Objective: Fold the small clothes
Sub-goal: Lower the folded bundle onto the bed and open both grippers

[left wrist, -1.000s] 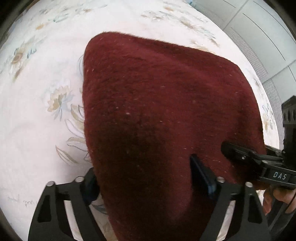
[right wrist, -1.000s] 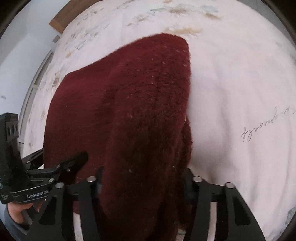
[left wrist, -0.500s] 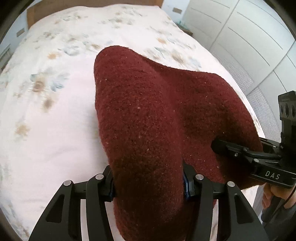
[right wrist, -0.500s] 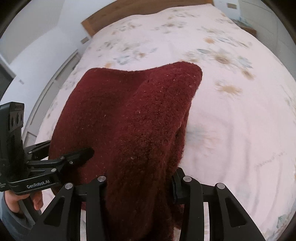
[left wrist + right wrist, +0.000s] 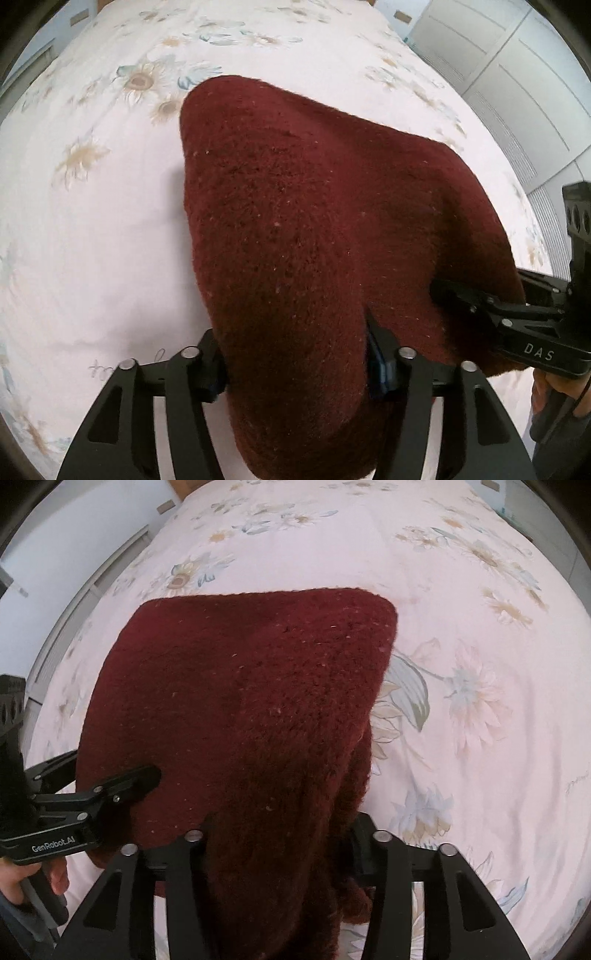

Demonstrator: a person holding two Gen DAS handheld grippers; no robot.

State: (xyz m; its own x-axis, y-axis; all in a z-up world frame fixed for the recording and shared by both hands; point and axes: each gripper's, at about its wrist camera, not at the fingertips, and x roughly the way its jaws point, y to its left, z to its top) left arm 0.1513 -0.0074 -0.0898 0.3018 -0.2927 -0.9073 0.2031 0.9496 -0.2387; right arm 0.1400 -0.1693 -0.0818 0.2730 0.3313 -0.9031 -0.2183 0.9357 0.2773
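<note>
A dark red fuzzy knit garment [image 5: 303, 229] hangs between both grippers above a floral bedsheet [image 5: 92, 221]. My left gripper [image 5: 295, 354] is shut on the garment's near left edge; the cloth bulges over and hides the fingertips. My right gripper [image 5: 277, 838] is shut on the near right edge [image 5: 258, 709], with loose cloth drooping past the right finger. Each gripper shows in the other's view: the right one [image 5: 480, 306] at the right, the left one [image 5: 110, 786] at the left, both clamped on the cloth.
The white and pink bedsheet [image 5: 480, 701] with flower prints spreads on all sides. White wardrobe doors [image 5: 517, 74] stand past the bed's right side. A wooden headboard [image 5: 181, 487] and a white wall [image 5: 74, 535] lie at the far end.
Both grippers have tilted and shifted over the bed with the garment held. The garment's far edge now looks flatter and wider. Both grips have stayed shut on the cloth.
</note>
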